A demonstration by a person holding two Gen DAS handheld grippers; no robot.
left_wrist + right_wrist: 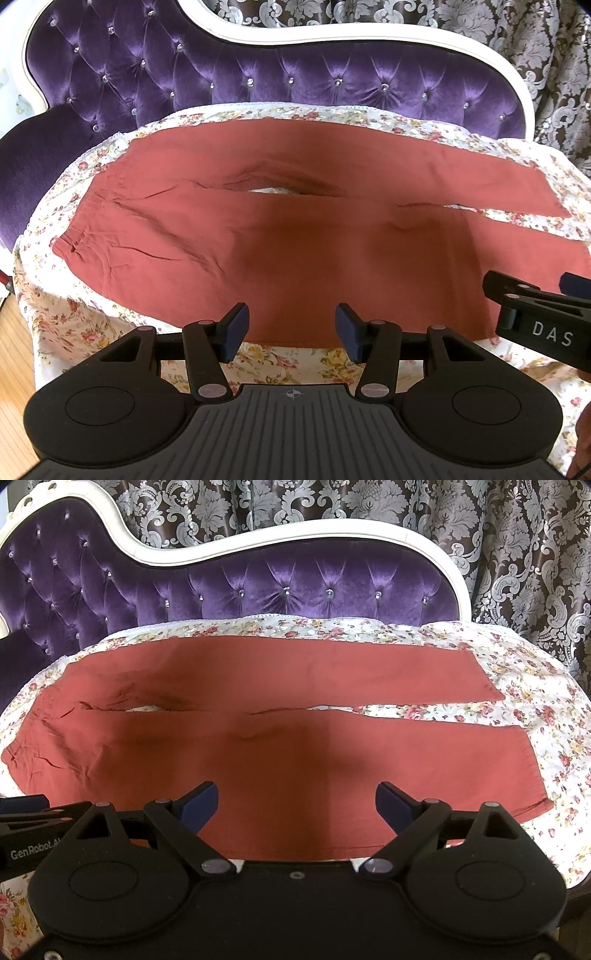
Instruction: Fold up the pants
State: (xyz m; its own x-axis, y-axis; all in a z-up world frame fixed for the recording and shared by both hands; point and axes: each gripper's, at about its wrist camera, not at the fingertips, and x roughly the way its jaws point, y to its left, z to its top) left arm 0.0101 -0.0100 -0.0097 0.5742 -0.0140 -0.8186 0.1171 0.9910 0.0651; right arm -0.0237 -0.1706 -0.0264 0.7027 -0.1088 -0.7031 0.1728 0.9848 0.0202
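Pants (295, 236), rust red, lie spread flat on a floral sheet (66, 325) over a purple tufted sofa (221, 81); waistband off to the left of both grippers, leg ends to the right. The two legs run side by side, far leg and near leg, with a narrow gap between them that shows sheet, widest toward the leg ends. Left gripper (291, 330): jaws parted about halfway, nothing between the blue pads (236, 328), which hover over the near edge of the near leg; cloth lies ahead of the fingertips, sheet under them. No pad touches the cloth as far as I can tell. Right gripper (297, 803): jaws spread wide, wider than the left, blue pads (201, 803) empty, over the near leg toward its hem side; the leg's near hem edge runs just below the fingertips. Each gripper shows at the edge of the other's view: the right one (535, 306) to the right of the left fingers, the left one (26, 812) to the left of the right fingers, both over the near leg. Patterned curtain (369, 506) hangs behind the sofa back. Wood floor (14, 354) shows left of the left gripper.
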